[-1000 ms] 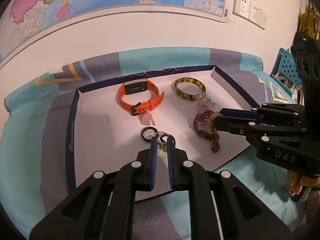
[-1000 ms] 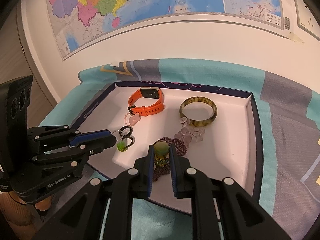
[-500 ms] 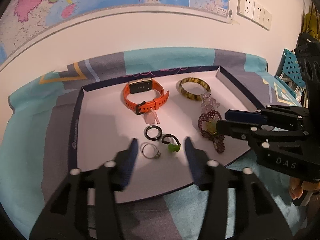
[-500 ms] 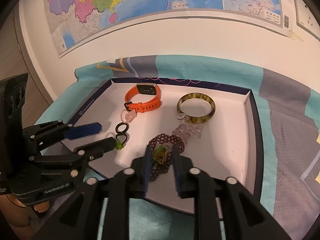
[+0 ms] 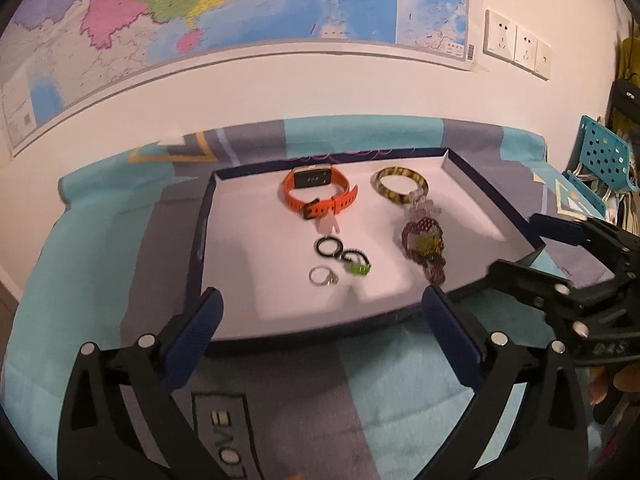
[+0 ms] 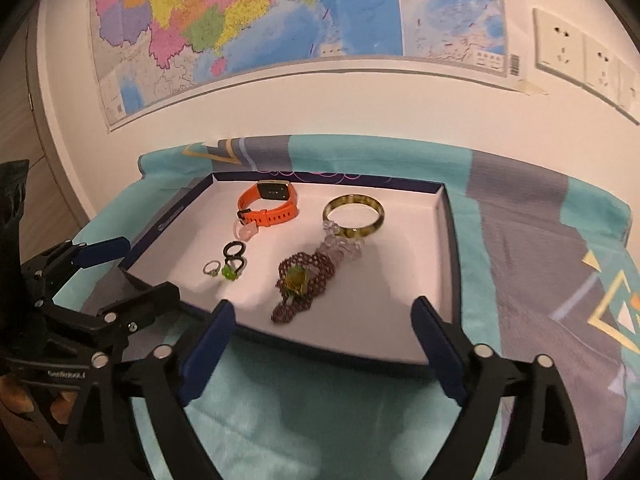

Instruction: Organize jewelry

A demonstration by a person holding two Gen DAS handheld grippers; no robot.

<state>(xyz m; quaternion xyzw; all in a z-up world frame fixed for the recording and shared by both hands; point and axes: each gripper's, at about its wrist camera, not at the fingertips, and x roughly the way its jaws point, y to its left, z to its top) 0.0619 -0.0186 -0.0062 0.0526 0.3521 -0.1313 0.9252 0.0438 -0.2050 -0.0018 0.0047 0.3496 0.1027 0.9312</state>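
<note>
both claws sit back from the tray (image 5: pixel 208 216) now, spread wide and carrying nothing: the left claw (image 5: pixel 322 300) hangs over the near rim with its blue pads far apart, and the right claw (image 6: pixel 320 320) does the same from the other side, its black frame showing at the right edge of the left wrist view. inside the white-floored, dark-walled tray the jewelry lies in two loose columns. at the back, the orange watch (image 5: pixel 318 196) stands on its strap, with the mottled yellow-green bangle (image 5: pixel 401 185) flat beside it. in front of the watch, a small pale pink piece (image 5: pixel 330 225), then a black ring (image 5: pixel 328 247), a dark ring with a green stone (image 5: pixel 356 264) and a silver ring (image 5: pixel 322 276) clustered close together. below the bangle, clear crystal beads (image 5: pixel 423 210) touch the purple beaded bracelet (image 5: pixel 424 248) with its yellow-green centre. the tray rests on a teal and grey patterned cloth (image 6: pixel 540 248), with a wall map (image 6: pixel 260 12) behind.
</note>
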